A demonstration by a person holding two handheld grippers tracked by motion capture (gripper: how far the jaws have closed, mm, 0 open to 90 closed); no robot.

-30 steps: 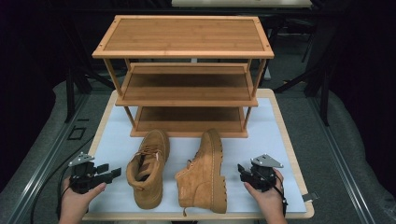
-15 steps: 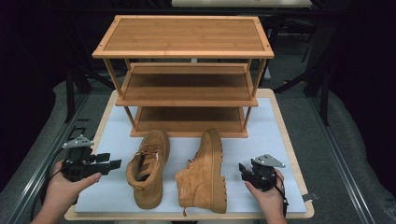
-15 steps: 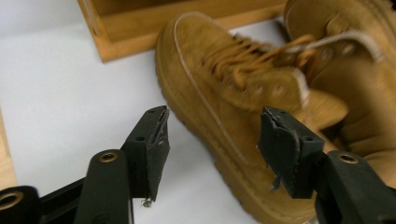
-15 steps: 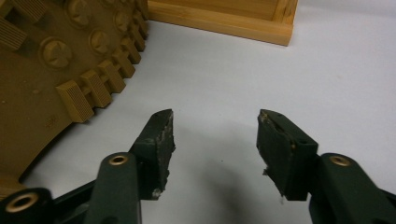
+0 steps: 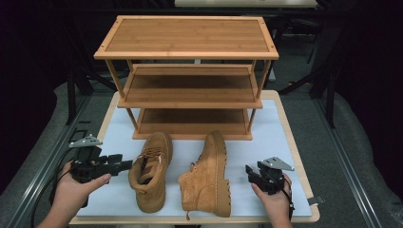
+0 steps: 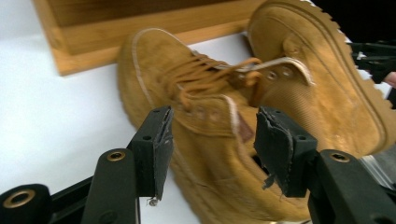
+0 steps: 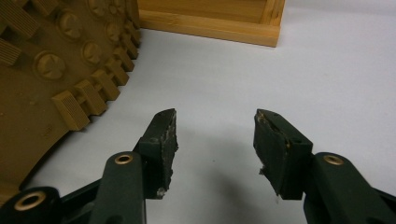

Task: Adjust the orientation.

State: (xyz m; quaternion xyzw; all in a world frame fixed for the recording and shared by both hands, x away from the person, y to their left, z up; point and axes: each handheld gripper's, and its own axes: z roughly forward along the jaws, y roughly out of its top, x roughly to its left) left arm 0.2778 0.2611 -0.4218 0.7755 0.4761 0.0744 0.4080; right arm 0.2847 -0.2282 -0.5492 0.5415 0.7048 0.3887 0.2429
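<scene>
Where white mat (image 5: 266,142) lies bare: right gripper (image 5: 250,172) beside tipped boot (image 5: 209,173).

Three-tier bamboo shoe rack (image 5: 187,71), white mat (image 5: 275,137), wooden-edged table (image 5: 291,137)

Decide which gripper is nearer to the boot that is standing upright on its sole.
Left. The left gripper sits just beside the upright boot, its open jaws pointing at the boot's collar. The right gripper is farther off, beyond the boot lying on its side.
</scene>
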